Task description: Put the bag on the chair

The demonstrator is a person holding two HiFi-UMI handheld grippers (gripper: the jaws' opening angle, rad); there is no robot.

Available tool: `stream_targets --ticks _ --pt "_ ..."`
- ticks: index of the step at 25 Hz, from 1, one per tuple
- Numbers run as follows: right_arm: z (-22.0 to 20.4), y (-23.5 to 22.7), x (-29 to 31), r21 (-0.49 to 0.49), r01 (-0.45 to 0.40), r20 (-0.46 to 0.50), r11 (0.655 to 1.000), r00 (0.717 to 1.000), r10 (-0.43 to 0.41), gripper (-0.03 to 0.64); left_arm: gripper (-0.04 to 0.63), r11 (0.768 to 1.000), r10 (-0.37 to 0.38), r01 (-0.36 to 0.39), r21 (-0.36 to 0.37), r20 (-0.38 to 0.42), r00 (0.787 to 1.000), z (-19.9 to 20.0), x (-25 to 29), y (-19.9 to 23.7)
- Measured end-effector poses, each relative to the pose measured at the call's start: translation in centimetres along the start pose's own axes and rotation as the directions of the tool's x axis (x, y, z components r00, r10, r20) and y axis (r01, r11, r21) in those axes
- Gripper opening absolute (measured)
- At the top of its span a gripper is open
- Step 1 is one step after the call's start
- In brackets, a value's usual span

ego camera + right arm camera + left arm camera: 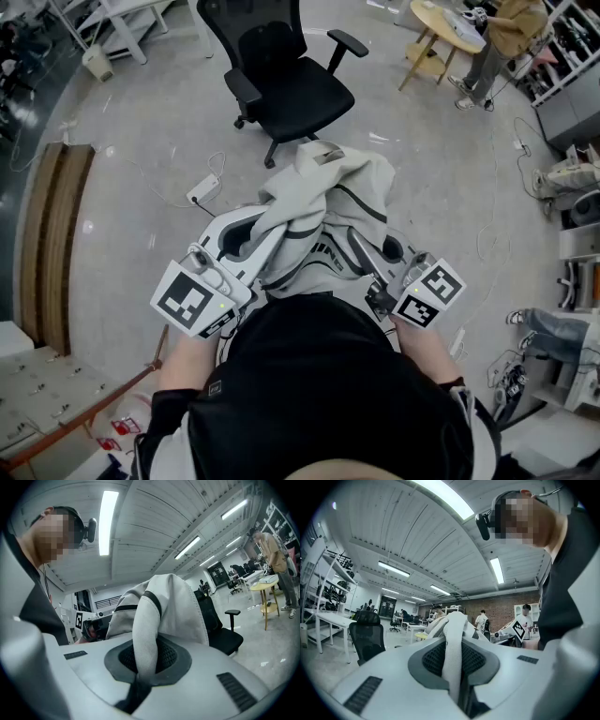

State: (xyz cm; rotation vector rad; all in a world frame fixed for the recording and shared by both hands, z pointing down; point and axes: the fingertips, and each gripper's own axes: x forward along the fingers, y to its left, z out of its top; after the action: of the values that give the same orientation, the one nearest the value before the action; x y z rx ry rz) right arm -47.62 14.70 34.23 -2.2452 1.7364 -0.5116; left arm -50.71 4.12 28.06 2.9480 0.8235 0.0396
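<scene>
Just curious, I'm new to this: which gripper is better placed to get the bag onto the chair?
Left, slightly. The left gripper and right gripper are both shut on the grey bag, but the black office chair stands ahead, a little toward the left.

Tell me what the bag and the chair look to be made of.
Bag: off-white woven cloth, matte, with dark trim; it folds limply and its weave shows close up. Chair: black and matte; the seat looks like padded fabric, the backrest possibly mesh, the armrests probably hard plastic.
</scene>
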Motion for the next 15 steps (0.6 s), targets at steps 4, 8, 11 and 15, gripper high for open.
stream_targets --ticks 4,8,11,15 --pt "0.29 0.11 0.16 -0.004 0.005 0.006 1.000 1.000 -0.005 0.034 0.055 1.000 -0.006 0.006 0.000 0.004 1.000 0.28 -0.12 0.11" --pt "0.46 0.25 0.22 -0.007 0.009 0.008 1.000 1.000 -0.009 0.034 0.055 1.000 -0.012 0.012 -0.001 0.007 1.000 0.53 -0.21 0.11" --pt "0.54 0.32 0.14 -0.003 0.006 0.008 1.000 1.000 -0.006 0.034 0.055 1.000 -0.015 0.015 0.000 0.009 1.000 0.63 -0.17 0.05" --pt "0.91 0.54 0.12 0.006 0.003 0.013 1.000 1.000 -0.003 0.034 0.055 1.000 -0.020 0.020 0.003 0.010 1.000 1.07 -0.24 0.02"
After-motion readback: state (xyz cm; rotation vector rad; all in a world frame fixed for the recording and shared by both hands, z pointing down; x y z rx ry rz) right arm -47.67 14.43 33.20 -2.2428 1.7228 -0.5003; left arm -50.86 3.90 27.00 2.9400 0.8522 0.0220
